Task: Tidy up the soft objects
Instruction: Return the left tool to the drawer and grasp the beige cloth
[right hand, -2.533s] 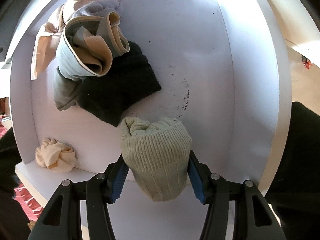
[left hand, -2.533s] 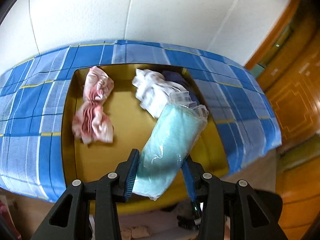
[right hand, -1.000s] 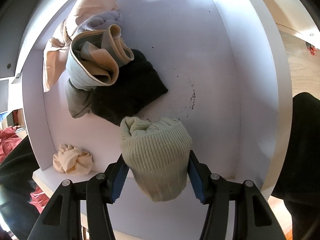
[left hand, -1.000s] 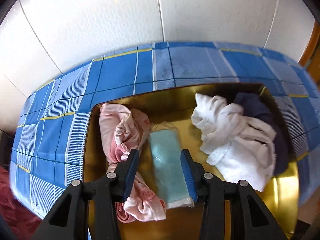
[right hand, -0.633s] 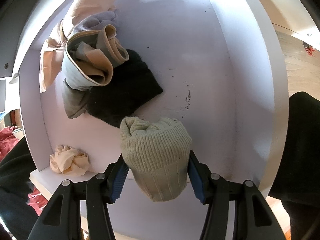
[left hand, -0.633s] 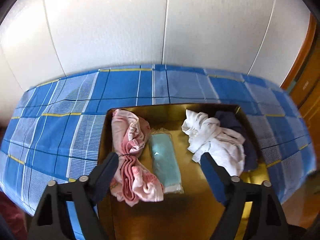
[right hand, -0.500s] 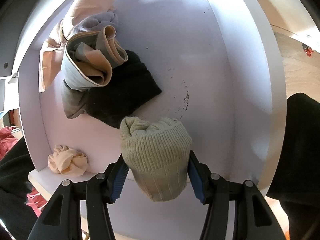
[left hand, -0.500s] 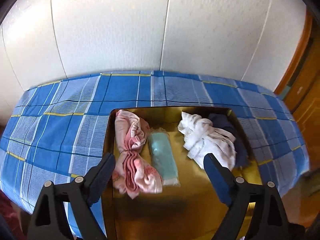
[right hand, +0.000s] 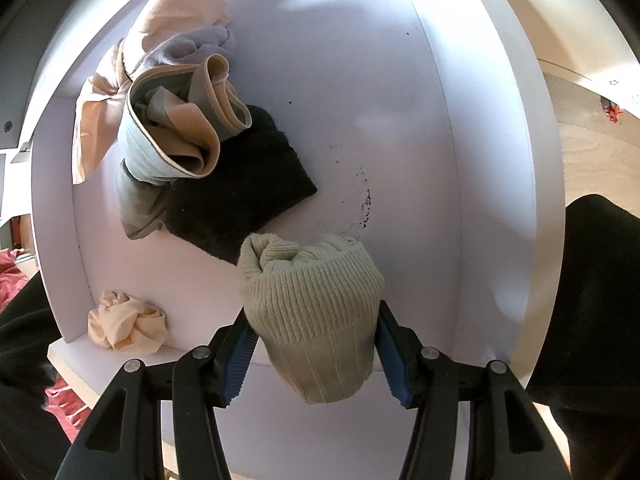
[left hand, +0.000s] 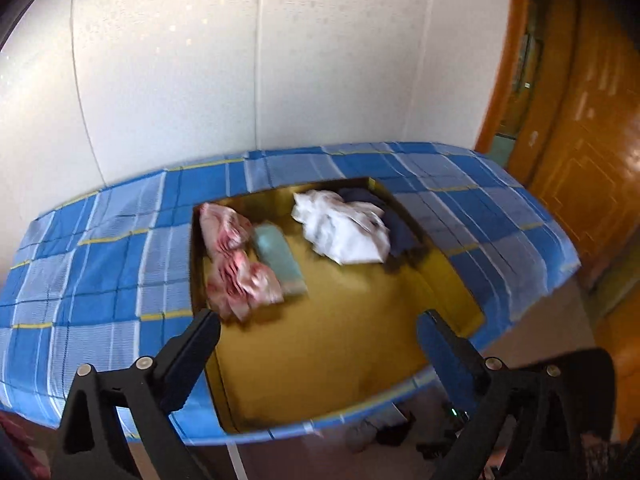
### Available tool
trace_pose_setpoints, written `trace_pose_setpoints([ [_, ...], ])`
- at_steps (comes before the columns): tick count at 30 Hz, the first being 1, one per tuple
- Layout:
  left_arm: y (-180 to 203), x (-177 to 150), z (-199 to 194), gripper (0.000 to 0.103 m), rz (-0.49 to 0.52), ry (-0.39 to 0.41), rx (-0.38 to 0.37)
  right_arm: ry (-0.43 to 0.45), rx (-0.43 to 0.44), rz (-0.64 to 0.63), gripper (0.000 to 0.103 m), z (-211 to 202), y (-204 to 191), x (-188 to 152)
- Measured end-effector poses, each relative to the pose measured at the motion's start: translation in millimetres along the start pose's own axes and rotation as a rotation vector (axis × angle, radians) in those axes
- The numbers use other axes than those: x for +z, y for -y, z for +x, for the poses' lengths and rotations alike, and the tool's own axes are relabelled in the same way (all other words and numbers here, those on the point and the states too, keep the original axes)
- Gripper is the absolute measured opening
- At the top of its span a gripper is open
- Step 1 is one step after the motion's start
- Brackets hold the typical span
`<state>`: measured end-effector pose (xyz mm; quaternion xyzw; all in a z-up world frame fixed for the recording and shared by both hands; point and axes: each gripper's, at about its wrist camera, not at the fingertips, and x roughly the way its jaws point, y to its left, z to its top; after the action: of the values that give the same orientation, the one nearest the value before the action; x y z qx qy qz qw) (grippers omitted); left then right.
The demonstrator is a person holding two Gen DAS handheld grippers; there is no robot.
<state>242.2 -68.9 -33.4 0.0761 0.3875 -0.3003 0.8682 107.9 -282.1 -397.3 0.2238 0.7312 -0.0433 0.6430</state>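
Yellow lines the tray, which sits sunk into a blue checked cloth on a table against a white wall. Inside it, a pink cloth lies along the left side with a teal pack touching its right edge. A white cloth is heaped toward the far right corner, partly over a dark blue cloth. The left gripper hangs above the near part of the tray; its jaws have just been opening and now stand wide apart with nothing between them.

Over a white shelf, the right gripper is clamped on a rolled, pale green knit sock, blue pads pressing both its sides. Behind it, a black cloth lies under a grey-and-beige bundle, with a peach cloth at the back. A crumpled cream cloth sits apart at the shelf's near left edge. Dark sleeves show at both sides.
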Motion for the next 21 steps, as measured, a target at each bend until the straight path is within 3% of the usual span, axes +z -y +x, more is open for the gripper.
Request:
trace_pose_setpoints([
  [8, 21, -58, 5, 0.102, 0.073, -0.137, -0.067, 0.005, -0.009, -0.001, 0.057, -1, -4, -6],
  [17, 39, -154, 75, 0.102, 0.145, -0.501, -0.061, 0.004, -0.024, -0.014, 0.057, 1, -9, -5],
  [21, 54, -203, 116, 0.102, 0.292, -0.673, -0.015, 0.002, -0.028, -0.015, 0.057, 3, -12, -6],
])
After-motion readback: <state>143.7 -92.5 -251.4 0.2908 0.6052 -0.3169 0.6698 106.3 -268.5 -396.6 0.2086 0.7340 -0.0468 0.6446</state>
